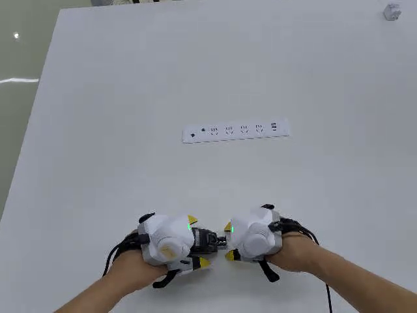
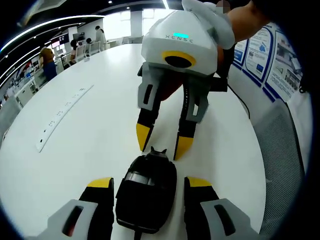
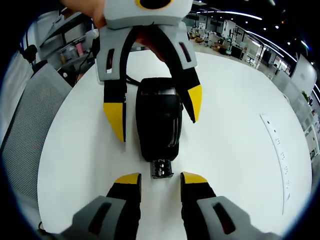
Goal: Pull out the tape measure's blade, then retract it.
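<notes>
A black tape measure (image 1: 208, 240) lies on the white table (image 1: 195, 78) near its front edge, between my two grippers, which face each other. My left gripper (image 2: 150, 182) straddles the case (image 2: 146, 192) with a narrow gap showing on one side; the jaws stand open. The blade's hook (image 3: 161, 168) pokes out of the case (image 3: 159, 117) toward my right gripper (image 3: 160, 179), whose open yellow fingertips (image 3: 127, 180) sit on either side of the hook without touching it. In the head view the left gripper (image 1: 198, 241) is on the left and the right gripper (image 1: 229, 241) on the right.
A white power strip (image 1: 236, 130) lies across the middle of the table. A small white object (image 1: 391, 12) sits at the far right corner. The table's left edge (image 1: 29, 137) drops to the floor. A grey mesh chair (image 2: 285, 150) stands close behind the right hand.
</notes>
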Demonstrator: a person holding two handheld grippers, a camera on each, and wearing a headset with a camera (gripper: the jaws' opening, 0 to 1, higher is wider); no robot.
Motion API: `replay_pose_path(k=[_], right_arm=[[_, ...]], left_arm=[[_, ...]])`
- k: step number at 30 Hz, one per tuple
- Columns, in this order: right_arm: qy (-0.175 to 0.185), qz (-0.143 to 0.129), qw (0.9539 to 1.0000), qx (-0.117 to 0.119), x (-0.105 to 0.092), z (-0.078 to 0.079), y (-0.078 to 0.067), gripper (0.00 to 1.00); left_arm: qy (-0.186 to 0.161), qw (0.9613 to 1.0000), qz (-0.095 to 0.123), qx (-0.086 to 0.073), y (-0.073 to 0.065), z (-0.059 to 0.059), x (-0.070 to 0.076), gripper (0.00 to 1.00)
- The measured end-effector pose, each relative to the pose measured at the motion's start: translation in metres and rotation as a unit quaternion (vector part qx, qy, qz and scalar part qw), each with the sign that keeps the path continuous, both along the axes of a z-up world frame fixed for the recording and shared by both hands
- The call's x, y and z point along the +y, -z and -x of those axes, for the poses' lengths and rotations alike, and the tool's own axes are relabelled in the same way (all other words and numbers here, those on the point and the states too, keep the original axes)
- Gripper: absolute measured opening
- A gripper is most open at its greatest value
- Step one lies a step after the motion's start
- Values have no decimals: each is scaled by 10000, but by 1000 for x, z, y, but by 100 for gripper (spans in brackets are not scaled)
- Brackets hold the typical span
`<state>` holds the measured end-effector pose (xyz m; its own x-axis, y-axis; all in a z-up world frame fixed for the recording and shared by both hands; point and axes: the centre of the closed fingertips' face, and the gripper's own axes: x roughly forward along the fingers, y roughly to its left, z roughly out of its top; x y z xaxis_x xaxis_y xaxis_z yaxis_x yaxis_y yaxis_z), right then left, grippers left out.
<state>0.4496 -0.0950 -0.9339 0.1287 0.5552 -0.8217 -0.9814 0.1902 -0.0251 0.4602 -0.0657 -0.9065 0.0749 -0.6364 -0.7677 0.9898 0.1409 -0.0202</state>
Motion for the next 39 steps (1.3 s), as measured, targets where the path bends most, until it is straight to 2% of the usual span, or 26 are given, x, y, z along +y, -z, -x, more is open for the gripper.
replay_pose_path(k=[2, 3, 5, 15, 27, 39], right_arm=[[-4, 2, 10000, 0, 0, 0, 0, 31], [-141, -1, 9999, 22, 2, 0, 4, 30], [-157, -24, 9999, 21, 4, 0, 3, 29], [-222, -108, 9997, 90, 7, 0, 4, 25], [-273, -155, 9994, 133, 9, -1, 5, 21], [-266, -180, 9994, 150, 10, -3, 4, 16]], left_arm=[[2, 10000, -2, 3, 0, 0, 0, 51], [34, 10000, -61, -53, 4, -3, -1, 51], [39, 10000, -59, -26, 5, -2, -1, 49], [40, 9999, -108, -108, 7, -7, -1, 43], [63, 9998, -129, -145, 8, -7, -1, 43], [211, 9992, -177, -292, 8, -7, 0, 42]])
